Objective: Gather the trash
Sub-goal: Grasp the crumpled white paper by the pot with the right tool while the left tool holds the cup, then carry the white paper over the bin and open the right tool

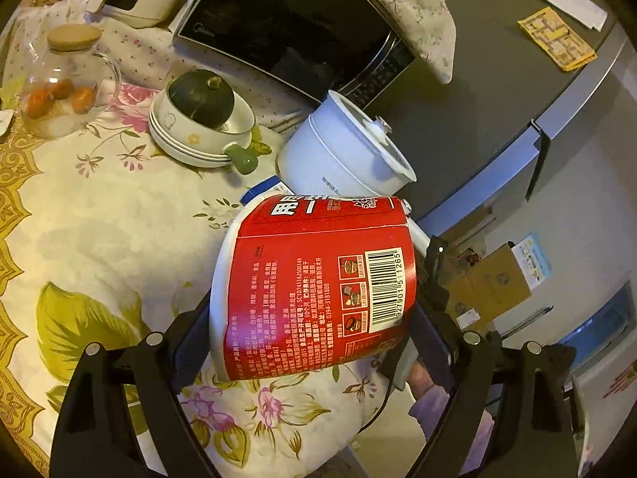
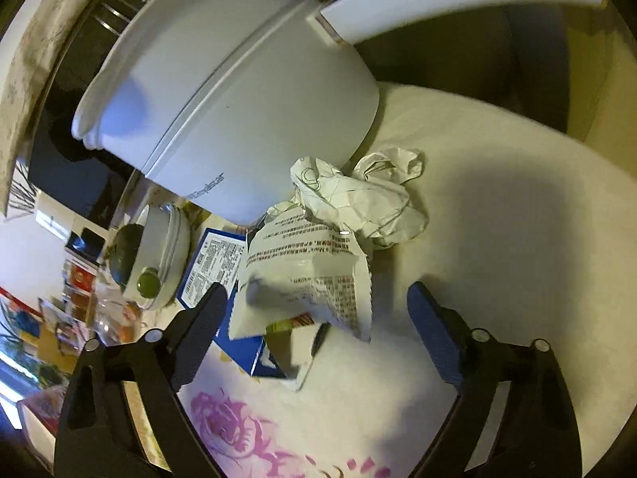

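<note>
In the left wrist view a red instant-noodle cup [image 1: 318, 290] lies sideways above the flowered tablecloth [image 1: 99, 219], and my left gripper [image 1: 312, 312] is shut on it, one pad on each side. In the right wrist view a torn white printed wrapper [image 2: 306, 271] lies on the table with a crumpled paper ball [image 2: 370, 199] just behind it. My right gripper [image 2: 316, 292] stands open astride the wrapper; the left finger [image 2: 207, 310] is close to its edge and the right finger [image 2: 434, 326] is well clear. A blue box [image 2: 211, 263] and a small carton piece [image 2: 298, 346] lie under the wrapper.
A white electric pot [image 2: 239, 99] stands right behind the paper, also seen as the pot [image 1: 338, 155] beyond the cup. A microwave [image 1: 286, 28], stacked bowls holding a green squash [image 1: 199, 119] and a glass jar [image 1: 63, 79] fill the table's far side. A grey fridge [image 1: 497, 99] stands to the right.
</note>
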Motion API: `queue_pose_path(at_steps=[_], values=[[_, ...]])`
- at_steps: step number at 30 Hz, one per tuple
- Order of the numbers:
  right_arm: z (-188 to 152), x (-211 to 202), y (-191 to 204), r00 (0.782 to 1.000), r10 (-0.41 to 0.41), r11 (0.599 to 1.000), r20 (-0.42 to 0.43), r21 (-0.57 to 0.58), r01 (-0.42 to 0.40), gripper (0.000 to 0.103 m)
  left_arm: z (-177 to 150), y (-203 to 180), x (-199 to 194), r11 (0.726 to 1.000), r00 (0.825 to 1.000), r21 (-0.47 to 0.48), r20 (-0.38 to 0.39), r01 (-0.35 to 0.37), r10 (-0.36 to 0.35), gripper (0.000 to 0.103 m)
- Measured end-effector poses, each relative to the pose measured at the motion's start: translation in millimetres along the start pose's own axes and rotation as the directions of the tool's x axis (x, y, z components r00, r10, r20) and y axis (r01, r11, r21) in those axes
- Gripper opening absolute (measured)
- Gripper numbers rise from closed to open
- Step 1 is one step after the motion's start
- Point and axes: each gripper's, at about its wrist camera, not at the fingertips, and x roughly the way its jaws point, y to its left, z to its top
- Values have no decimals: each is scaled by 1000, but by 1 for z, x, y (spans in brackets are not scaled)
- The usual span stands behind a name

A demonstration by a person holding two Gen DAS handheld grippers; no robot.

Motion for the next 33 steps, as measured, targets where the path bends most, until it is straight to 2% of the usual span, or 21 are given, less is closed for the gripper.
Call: queue_pose_path(at_steps=[2, 6, 9, 20, 25, 33], values=[[0, 6, -2, 999, 35, 999, -27, 18, -34, 52, 0, -1, 3, 1000, 1000, 3, -4, -1, 1, 85], [-5, -1, -3, 997, 70, 997, -18, 17, -70, 39, -1, -2, 7, 1000, 1000, 9, -5, -10, 10, 85], [-9, -12, 1, 996, 84, 996, -12, -1, -85, 20, -1, -2, 6, 1000, 1000, 6, 4, -13, 13, 85], [-32, -63, 26, 1000, 9, 989, 29, -145, -5, 16, -2, -2, 4, 1000, 999, -1, 27, -23, 23, 85], [-46, -97, 40, 995, -68, 969, 73, -231, 83, 16, -4, -4, 6, 1000, 999, -3, 28, -29, 29, 85], [-71, -157, 45, 985, -135, 941, 110, -297, 162, 16, -14, -15, 11, 1000, 1000, -13, 17, -8, 8, 85]])
